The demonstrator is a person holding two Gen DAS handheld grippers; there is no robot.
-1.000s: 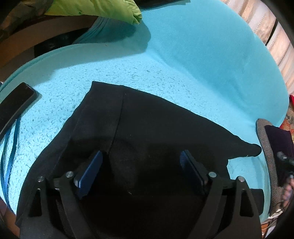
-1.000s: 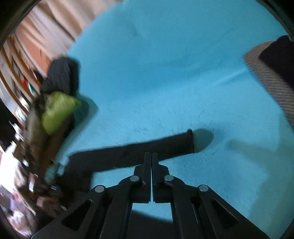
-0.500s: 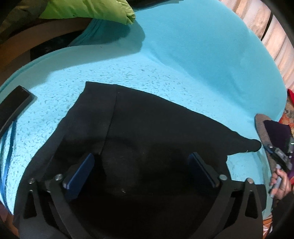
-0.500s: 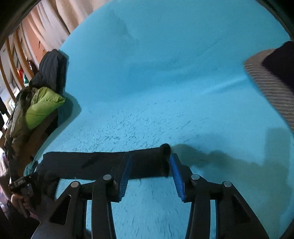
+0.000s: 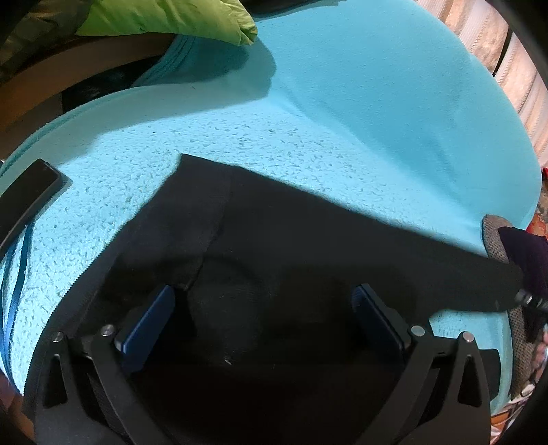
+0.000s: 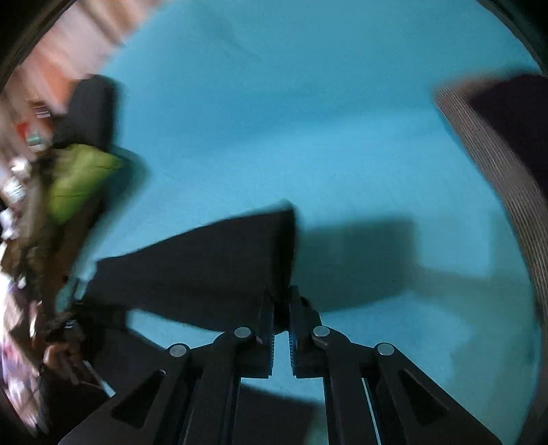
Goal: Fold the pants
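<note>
Pinching the hem end of one leg of the black pants (image 6: pixel 205 267), your right gripper (image 6: pixel 281 308) has just been closing, and the cloth sits bunched between its blue-ribbed pads (image 6: pixel 270 345); the leg rises off the blanket (image 6: pixel 308 119) from that grip and casts a dark shadow to its right. This view is blurred, so no finer detail of the hem can be told.

Your left gripper (image 5: pixel 263 308) stands spread wide, its blue pads (image 5: pixel 150 321) poised over the waist end of the pants (image 5: pixel 274 239) with nothing clamped between them; whether they touch the cloth cannot be told. The pants lie flat on the turquoise blanket (image 5: pixel 342 102), and the leg runs off to the right toward a grey woven cushion (image 5: pixel 493 239).

At the left edge lies a black phone (image 5: pixel 27 195), screen dark, with a blue strap (image 5: pixel 17 274) trailing below it. A lime-green jacket (image 5: pixel 164 17) rests at the blanket's far corner. No brand, label or writing can be read on anything.
</note>
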